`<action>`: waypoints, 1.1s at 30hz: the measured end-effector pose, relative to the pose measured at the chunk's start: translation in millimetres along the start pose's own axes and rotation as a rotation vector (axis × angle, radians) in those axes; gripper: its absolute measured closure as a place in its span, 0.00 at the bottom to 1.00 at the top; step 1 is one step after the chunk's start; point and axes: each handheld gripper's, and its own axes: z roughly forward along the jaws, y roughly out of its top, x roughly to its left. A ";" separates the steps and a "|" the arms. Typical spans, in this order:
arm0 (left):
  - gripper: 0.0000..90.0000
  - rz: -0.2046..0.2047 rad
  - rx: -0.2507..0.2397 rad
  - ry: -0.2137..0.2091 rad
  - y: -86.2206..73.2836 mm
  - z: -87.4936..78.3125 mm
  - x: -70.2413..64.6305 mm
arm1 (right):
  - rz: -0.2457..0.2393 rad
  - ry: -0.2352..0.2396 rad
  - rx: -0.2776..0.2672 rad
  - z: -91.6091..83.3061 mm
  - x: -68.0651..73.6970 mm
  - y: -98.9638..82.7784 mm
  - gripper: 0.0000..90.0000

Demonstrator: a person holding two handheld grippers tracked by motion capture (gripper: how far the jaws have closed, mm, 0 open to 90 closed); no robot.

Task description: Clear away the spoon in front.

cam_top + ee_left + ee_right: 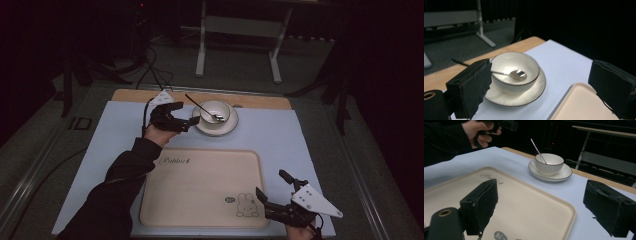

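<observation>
The bowl (pixel 216 113) stands on its saucer (pixel 215 128) at the far side of the surface (pixel 300 135), just behind the far edge of the tray (pixel 200 190). Inside the bowl lies only a spoon (pixel 202 108); its head rests on the bottom and its thin handle leans over the rim toward the far left, so it can be taken without touching the bowl. The saucer holds the bowl and nothing else. The left hand-held gripper (pixel 192 120) is just beside the saucer's left edge, with its jaws spread wide and nothing between them; I judge it is coming for the bowl or the saucer. The tray carries nothing, probably waiting for the dishes. The right hand-held gripper (pixel 272 189) waits at the tray's near right corner, its jaws also spread and holding nothing.
</observation>
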 end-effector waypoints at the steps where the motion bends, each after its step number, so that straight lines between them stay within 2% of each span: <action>1: 0.07 -0.006 0.003 0.003 -0.8 2.9 3.0 | 0.002 0.000 0.001 -0.1 0.1 -0.1 0.14; 7: 0.08 -0.068 0.009 0.016 -4.0 16.5 22.0 | 0.003 0.002 0.007 0.2 -0.6 -0.9 0.14; 13: 0.10 -0.096 0.027 0.044 -10.2 28.5 37.2 | 0.007 0.001 0.011 0.1 -0.8 -1.4 0.14; 17: 0.13 -0.149 0.015 0.062 -14.5 35.1 49.3 | 0.004 -0.001 0.013 0.4 -0.3 -1.6 0.14; 20: 0.17 -0.180 0.018 0.080 -15.3 39.9 56.9 | 0.005 -0.001 0.017 0.8 -0.6 -2.2 0.14; 21: 0.17 -0.185 0.023 0.101 -14.3 41.7 59.2 | 0.006 -0.001 0.018 0.9 -0.9 -2.3 0.14; 27: 0.26 -0.241 0.007 0.130 -9.4 48.3 70.2 | 0.011 0.000 0.022 1.1 -1.3 -2.9 0.14; 33: 0.35 -0.295 -0.012 0.133 -12.2 56.9 78.9 | 0.013 0.003 0.024 1.1 -1.4 -3.2 0.14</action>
